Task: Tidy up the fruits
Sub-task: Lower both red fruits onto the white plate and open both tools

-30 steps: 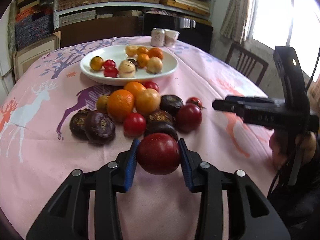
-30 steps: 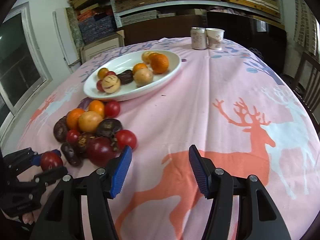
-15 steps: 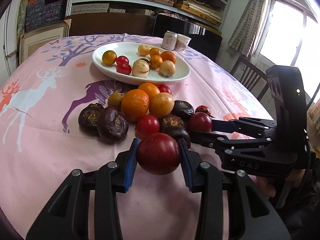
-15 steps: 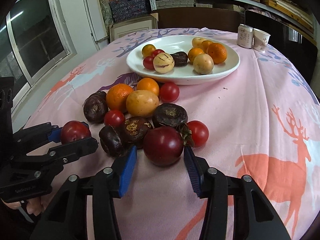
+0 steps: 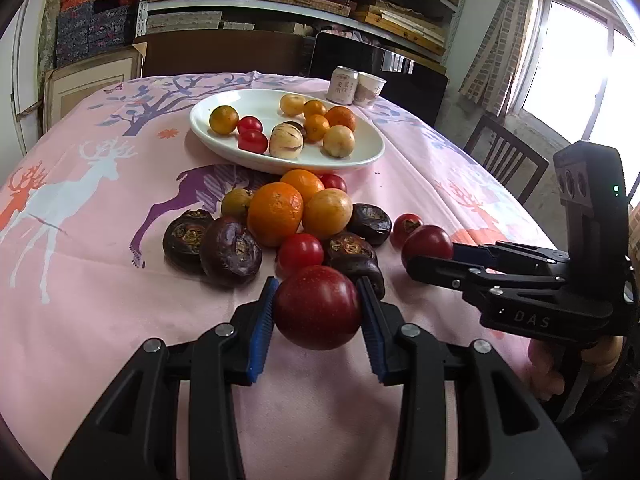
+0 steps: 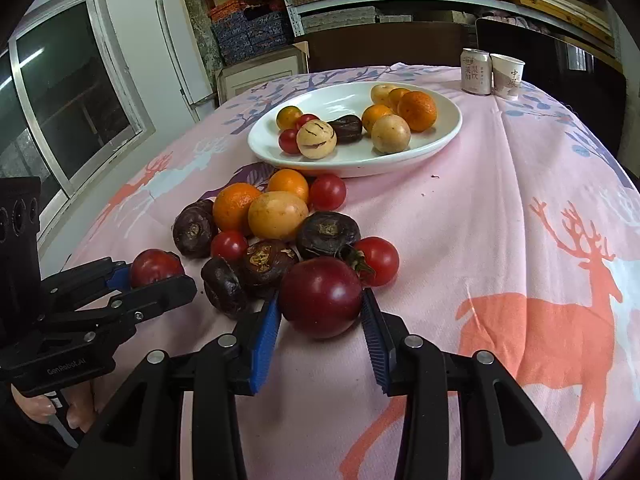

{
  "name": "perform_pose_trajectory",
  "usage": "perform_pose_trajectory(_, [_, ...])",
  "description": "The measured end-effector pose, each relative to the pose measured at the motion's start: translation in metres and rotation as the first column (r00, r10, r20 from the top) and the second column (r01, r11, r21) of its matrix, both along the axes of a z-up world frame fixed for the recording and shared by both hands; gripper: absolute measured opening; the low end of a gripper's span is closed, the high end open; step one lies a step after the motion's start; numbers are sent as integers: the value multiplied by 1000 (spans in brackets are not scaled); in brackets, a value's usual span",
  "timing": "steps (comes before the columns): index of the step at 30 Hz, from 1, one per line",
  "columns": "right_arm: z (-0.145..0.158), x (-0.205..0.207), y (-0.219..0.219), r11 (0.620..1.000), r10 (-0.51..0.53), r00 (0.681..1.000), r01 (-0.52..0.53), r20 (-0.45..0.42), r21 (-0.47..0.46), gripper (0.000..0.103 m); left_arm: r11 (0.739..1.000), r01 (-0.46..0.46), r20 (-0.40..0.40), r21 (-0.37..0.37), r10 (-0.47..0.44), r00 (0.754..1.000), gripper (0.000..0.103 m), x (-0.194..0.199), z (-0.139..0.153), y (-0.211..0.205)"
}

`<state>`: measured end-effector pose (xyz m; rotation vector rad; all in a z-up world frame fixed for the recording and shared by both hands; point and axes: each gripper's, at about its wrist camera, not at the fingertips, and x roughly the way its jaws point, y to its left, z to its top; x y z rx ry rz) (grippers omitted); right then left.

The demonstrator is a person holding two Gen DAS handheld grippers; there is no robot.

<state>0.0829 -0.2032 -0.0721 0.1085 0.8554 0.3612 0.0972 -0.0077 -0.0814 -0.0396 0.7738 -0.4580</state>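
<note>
Here, each tongs pinching a dark red fruit: left tongs (image 5: 318, 307) on red plum (image 5: 317, 307), right tongs (image 6: 321, 304) on purple plum (image 6: 321, 302).

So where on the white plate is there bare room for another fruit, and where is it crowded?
The white plate has bare room at its far-left floor, behind the small cherry tomatoes, and along its near rim. Its right half is crowded with oranges. Between plate and claws, the loose fruit pile fills the cloth.

Glossy white plate (image 6: 448, 136) on matt pink cloth (image 6: 500, 208); smooth shiny tomatoes (image 6: 328, 192), rough dull chestnuts (image 6: 328, 232).
</note>
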Motion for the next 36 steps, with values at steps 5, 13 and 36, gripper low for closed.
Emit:
perform_pose_trajectory(5, [4,-4,-10,1000,-26,1000,26,7,-1,41,1000,-7,1,16,7,1000,39,-1,0,-2])
perform_pose_trajectory(13, [20,-6,-21,999,-43,998,43,44,-3,41,999,-12,-2,32,12,1000,39,-1,0,-3])
perform_pose_trajectory(36, [107,48,-51,987,-159,959,156,234,31,41,998,-41,130,43,35,991,39,63,74,7])
